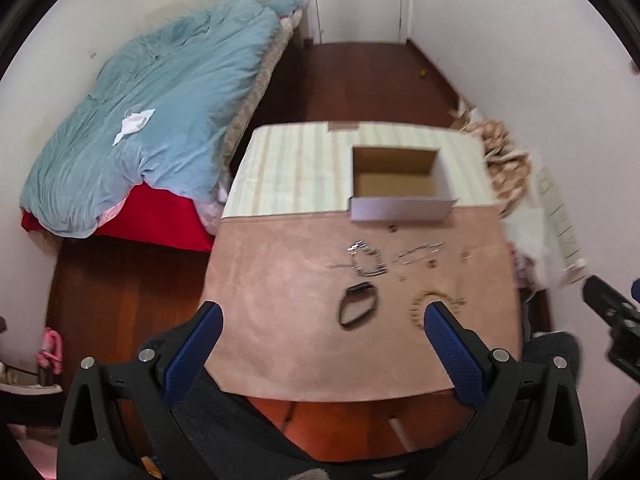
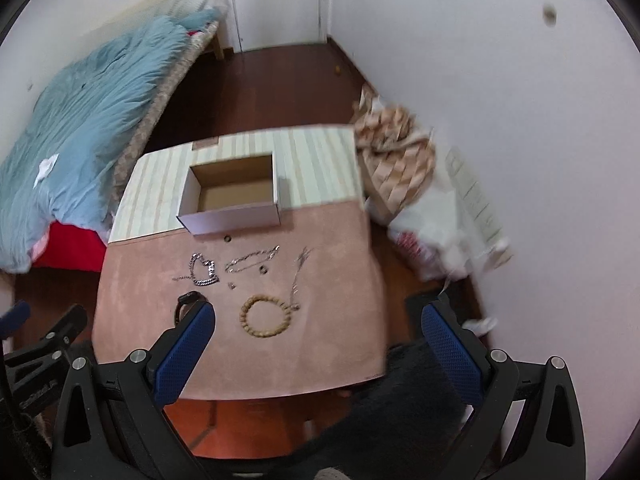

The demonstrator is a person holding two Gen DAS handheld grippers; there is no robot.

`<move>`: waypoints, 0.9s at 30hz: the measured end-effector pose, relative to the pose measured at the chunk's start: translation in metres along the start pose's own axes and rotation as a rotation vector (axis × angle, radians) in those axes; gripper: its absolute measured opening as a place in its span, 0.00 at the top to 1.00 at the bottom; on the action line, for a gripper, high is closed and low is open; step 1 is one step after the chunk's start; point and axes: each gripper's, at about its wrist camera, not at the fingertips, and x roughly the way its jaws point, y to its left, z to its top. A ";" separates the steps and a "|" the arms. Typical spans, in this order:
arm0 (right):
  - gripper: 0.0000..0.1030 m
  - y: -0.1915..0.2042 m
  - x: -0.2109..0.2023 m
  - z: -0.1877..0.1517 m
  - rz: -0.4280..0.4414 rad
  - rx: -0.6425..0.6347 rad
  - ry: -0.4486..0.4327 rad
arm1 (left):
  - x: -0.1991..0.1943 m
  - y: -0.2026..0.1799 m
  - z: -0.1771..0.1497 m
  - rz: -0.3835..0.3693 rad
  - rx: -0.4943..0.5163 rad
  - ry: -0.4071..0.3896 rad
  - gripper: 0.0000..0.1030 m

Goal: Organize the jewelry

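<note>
An open cardboard box (image 1: 400,184) (image 2: 232,196) stands at the middle of the table, on the striped cloth. In front of it, on the pink mat (image 1: 288,320) (image 2: 336,320), lie a silver chain bracelet (image 1: 368,260) (image 2: 204,270), a thinner silver chain (image 1: 418,254) (image 2: 250,260), a thin necklace (image 2: 300,276), a black watch band (image 1: 357,306) (image 2: 188,304), a wooden bead bracelet (image 2: 264,316) (image 1: 420,308) and small rings (image 2: 228,239). My left gripper (image 1: 322,322) is open and empty above the mat's near part. My right gripper (image 2: 318,322) is open and empty, right of the beads.
A bed with a blue duvet (image 1: 152,120) stands left of the table. A crumpled paper bag (image 2: 396,148) and white bags (image 2: 440,220) lie on the floor to the right, by the wall. The table's near edge (image 2: 280,394) is close below the fingers.
</note>
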 end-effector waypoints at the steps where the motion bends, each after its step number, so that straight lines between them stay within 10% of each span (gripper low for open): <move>1: 0.00 -0.004 0.017 -0.003 0.036 0.037 0.014 | 0.015 0.001 0.002 0.016 0.005 0.020 0.00; 7: 0.26 -0.004 0.122 -0.028 0.049 0.109 0.181 | 0.087 0.012 -0.003 0.061 0.011 0.124 0.00; 19: 0.36 0.018 0.240 -0.064 -0.008 0.103 0.331 | 0.195 0.016 -0.026 -0.017 -0.008 0.343 0.01; 27: 0.91 0.036 0.247 -0.072 -0.012 0.028 0.327 | 0.231 0.007 -0.026 -0.096 -0.007 0.372 0.29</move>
